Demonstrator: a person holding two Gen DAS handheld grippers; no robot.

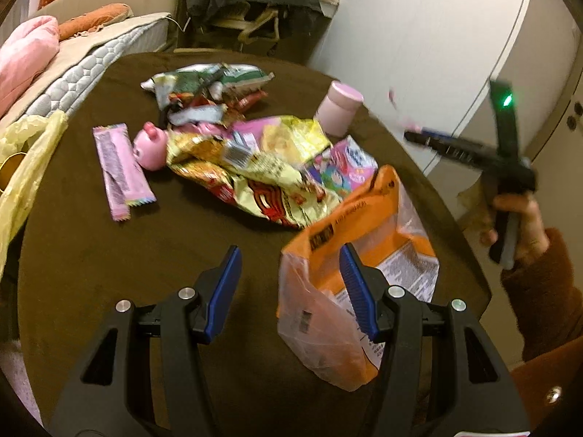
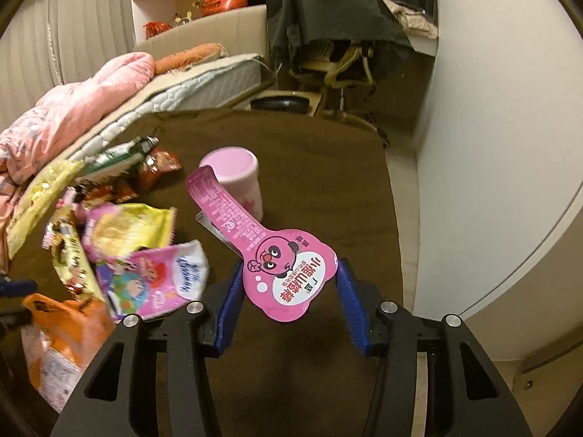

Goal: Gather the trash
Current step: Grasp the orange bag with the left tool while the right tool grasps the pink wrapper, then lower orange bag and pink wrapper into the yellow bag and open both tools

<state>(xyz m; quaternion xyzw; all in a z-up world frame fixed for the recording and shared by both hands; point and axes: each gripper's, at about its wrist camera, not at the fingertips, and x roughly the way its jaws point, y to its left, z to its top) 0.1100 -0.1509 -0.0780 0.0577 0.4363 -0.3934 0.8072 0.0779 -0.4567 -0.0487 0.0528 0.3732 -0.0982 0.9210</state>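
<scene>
Orange bag (image 1: 359, 251): near part hidden behind left gripper (image 1: 291, 291) finger; in right wrist view blurred, cut by left edge. Right gripper (image 1: 470, 153) in left wrist view: motion-smeared, jaws unreadable. Yellow plastic bag (image 1: 25, 167): cut off at left edge, contents unclear. Wrapper pile (image 1: 251, 167): blurred, print illegible, items overlap. Pink wrapper (image 2: 288, 273): small text on strip too small to read; contact w/ pads can't tell. Pink jar (image 2: 237, 178): partly behind wrapper strip.
</scene>
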